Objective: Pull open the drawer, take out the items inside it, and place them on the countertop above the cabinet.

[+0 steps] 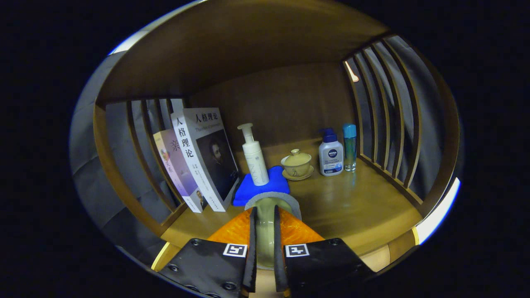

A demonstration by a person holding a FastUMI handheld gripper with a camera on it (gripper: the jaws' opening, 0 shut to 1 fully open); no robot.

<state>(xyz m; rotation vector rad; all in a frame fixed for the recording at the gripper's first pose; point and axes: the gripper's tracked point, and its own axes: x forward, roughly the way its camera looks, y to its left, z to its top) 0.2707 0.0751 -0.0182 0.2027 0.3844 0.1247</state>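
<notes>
My gripper (pixel 265 215) is shut on a pale green ceramic cup (pixel 267 203) with a grey rim. Both fingers pinch its wall, one inside and one outside. The cup hangs just above the wooden countertop (pixel 356 211), close to the front edge of a blue folded cloth (pixel 277 186). A white pump bottle (pixel 254 159) stands on that cloth just beyond the cup. The part of the cup below the fingers is hidden.
Two books (pixel 207 159) lean against the left slatted side. Beyond the cloth sits a lidded tea bowl on a saucer (pixel 297 164), then a white bottle with a blue pump (pixel 331 155) and a slim blue-capped bottle (pixel 350 148). Slats (pixel 389 124) close off the right side.
</notes>
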